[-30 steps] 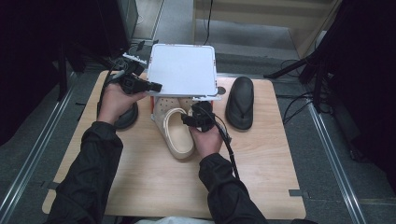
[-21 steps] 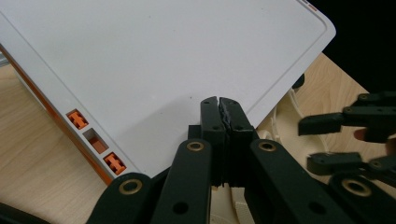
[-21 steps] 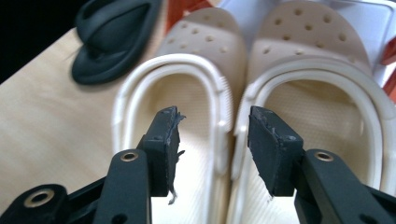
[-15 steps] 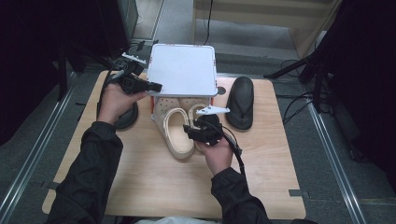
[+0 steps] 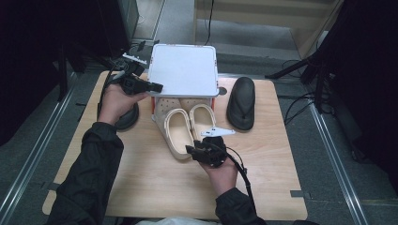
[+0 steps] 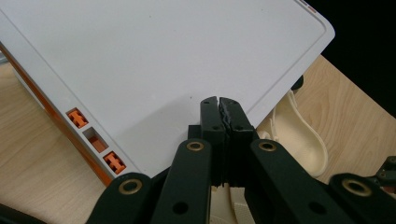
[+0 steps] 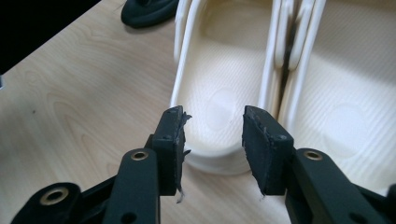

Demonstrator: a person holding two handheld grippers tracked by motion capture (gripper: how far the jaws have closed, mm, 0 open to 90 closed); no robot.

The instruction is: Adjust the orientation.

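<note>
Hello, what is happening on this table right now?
A person works at a wooden table with a tool in each hand. The left tool is shut and rests at the edge of the white lid of a box, which stands raised over the toes of two cream clogs. The right tool has its jaws apart, just been closing, at the heel of one clog, not yet pressing it. Two black shoes lie on the table, one at the right.

Overhead light falls evenly on the pale table (image 5: 155,187) and glares softly off the white lid (image 5: 184,69), while the room around it sinks into near black; close-up frames are sharp mid-distance, jaws slightly soft.
</note>
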